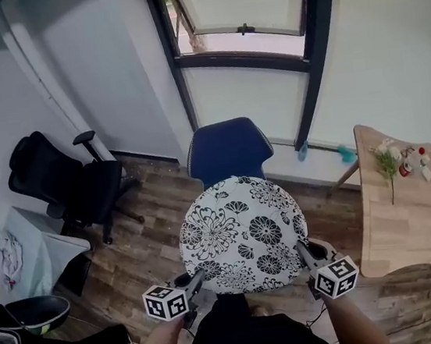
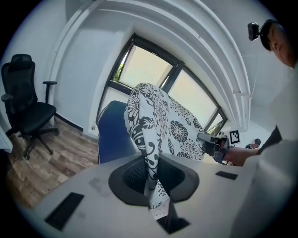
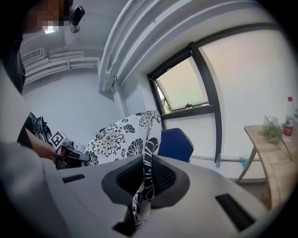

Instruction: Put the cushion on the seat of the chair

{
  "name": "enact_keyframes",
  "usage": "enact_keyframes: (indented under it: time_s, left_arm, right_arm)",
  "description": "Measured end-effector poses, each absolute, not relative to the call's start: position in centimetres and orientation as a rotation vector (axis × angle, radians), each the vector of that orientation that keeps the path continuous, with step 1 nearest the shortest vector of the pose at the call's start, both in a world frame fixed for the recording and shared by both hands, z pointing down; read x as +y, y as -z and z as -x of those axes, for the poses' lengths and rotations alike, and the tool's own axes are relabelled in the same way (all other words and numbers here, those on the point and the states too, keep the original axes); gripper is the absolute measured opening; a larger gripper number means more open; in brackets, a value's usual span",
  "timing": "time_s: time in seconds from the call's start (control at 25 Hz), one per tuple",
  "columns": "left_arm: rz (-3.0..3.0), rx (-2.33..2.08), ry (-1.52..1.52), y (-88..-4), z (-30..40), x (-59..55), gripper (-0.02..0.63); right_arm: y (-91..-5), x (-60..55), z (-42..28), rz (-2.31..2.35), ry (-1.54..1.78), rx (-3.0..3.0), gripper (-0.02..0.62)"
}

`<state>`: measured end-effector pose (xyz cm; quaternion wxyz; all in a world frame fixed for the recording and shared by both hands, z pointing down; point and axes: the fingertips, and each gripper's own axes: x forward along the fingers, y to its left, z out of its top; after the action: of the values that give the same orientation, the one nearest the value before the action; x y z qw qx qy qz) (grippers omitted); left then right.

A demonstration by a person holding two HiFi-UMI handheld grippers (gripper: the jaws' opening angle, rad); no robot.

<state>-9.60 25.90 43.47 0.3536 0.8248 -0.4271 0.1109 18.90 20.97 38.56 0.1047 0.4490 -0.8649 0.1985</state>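
We hold the round black-and-white flowered cushion (image 1: 243, 234) by its near rim, one gripper at each side. The left gripper (image 1: 196, 278) has its jaws pinched tight on the rim at the lower left, and the fabric runs up from between them in the left gripper view. The right gripper (image 1: 302, 252) pinches the rim at the lower right in the same way, with a fold of the printed cover squeezed between its pads in the right gripper view.

The cushion hangs between the two grippers, its far edge raised toward the window (image 1: 244, 2). From the head view it covers the seat of the blue chair (image 1: 228, 150), and only the chair's back shows beyond it. We cannot tell whether the cushion touches the seat.

A black office chair (image 1: 67, 183) stands on the wooden floor (image 1: 151, 250) to the left, well apart from the blue one. A light wooden table (image 1: 411, 220) stands to the right, with a small plant (image 1: 387, 160) near its far end.
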Motion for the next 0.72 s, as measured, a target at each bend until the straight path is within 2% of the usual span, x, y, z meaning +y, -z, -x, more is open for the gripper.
enact_keyframes:
  time_s: [0.72]
  left_arm:
    - [-2.201,-0.912,-0.347,-45.2,10.7,10.9,0.032]
  right_arm:
    - [-39.2,9.1,-17.3,-1.497,-0.626,-2.411,0.037]
